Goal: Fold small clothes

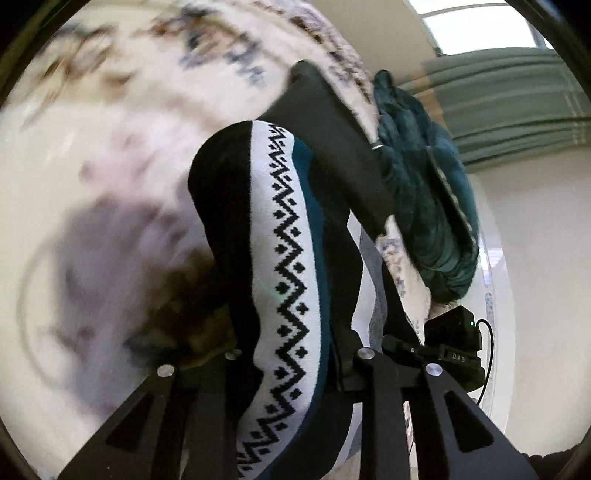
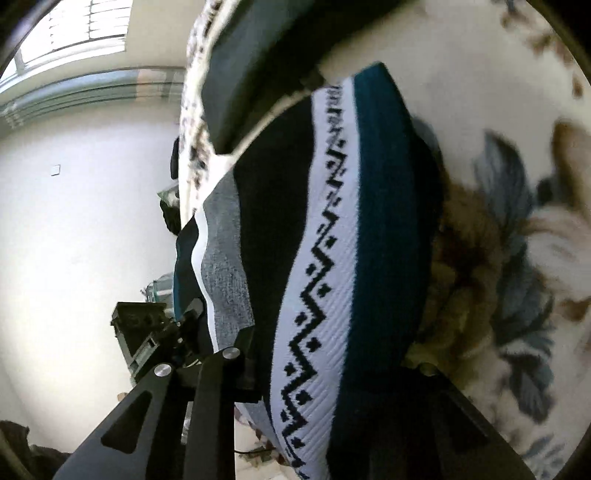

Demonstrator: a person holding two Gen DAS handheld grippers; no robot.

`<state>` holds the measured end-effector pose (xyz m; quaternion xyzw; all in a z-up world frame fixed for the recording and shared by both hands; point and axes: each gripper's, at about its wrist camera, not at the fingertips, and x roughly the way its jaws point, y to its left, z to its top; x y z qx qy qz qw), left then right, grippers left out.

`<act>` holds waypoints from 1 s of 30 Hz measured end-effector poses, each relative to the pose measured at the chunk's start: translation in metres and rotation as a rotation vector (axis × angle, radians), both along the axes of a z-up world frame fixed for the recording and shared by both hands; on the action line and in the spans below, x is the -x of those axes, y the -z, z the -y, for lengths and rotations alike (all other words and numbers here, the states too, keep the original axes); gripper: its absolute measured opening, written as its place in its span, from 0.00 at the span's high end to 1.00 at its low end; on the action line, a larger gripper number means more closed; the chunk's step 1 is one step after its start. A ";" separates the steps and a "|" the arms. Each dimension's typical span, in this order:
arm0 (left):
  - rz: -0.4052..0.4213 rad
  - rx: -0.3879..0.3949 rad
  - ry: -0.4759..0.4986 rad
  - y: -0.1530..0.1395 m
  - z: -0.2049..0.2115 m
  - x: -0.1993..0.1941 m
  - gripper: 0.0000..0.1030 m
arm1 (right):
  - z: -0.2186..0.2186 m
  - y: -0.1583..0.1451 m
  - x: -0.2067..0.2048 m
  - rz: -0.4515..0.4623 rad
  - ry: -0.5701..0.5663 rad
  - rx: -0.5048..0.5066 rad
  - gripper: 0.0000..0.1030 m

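The knitted garment (image 1: 291, 258) fills the middle of both wrist views: black, white and teal bands, with a black zigzag-and-diamond pattern running along the white band, and a grey band (image 2: 225, 266) showing at its left edge in the right wrist view. It is lifted off the floral bed cover (image 1: 110, 110), draped between the two tools and hanging over the fingers of each.

The left tongs (image 1: 291, 354) have the cloth running up between their black fingers; the jaws stand narrow, closed on the fabric, with the knit bulging up and away from them. The right tongs (image 2: 317, 365) are likewise nearly closed on the same garment, the left finger (image 2: 240, 354) pressed against the grey and black edge, while the right finger is hidden under the cloth, so the grip on that side is probably complete but cannot be seen.

In the left wrist view the other tool's body (image 1: 454, 328) shows just beside the garment on the right, and a dark teal fuzzy cloth (image 1: 424, 192) lies further up near a black cloth (image 1: 332, 129). The bed cover is blurred, its brown and blue flower print (image 2: 509, 229) smeared. A pale wall (image 2: 74, 221) and a window (image 2: 74, 33) stand beyond.
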<state>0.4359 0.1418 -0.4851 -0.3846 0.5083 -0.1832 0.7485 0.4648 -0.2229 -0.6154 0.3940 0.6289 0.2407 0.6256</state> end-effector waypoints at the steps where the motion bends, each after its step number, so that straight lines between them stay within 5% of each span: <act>1: 0.011 0.004 0.008 -0.007 0.002 -0.008 0.79 | 0.000 -0.009 -0.002 0.010 0.012 0.001 0.76; 10: 0.133 -0.001 0.105 -0.063 0.019 -0.152 0.79 | 0.027 -0.090 -0.086 0.174 0.126 0.026 0.77; 16: 0.138 -0.041 0.158 -0.049 0.031 -0.267 0.79 | 0.035 -0.077 -0.183 0.201 0.191 0.076 0.77; 21: 0.056 -0.072 0.184 -0.003 0.032 -0.335 0.73 | 0.040 -0.051 -0.258 0.171 0.185 0.146 0.77; 24: -0.031 -0.085 0.180 0.022 0.026 -0.344 0.67 | 0.048 -0.033 -0.285 0.103 0.151 0.218 0.71; 26: -0.023 -0.091 0.167 0.017 0.020 -0.333 0.66 | 0.063 -0.030 -0.277 0.067 0.167 0.251 0.53; 30: 0.053 -0.253 0.118 -0.018 0.015 -0.289 0.62 | 0.084 -0.067 -0.246 0.164 0.238 0.464 0.48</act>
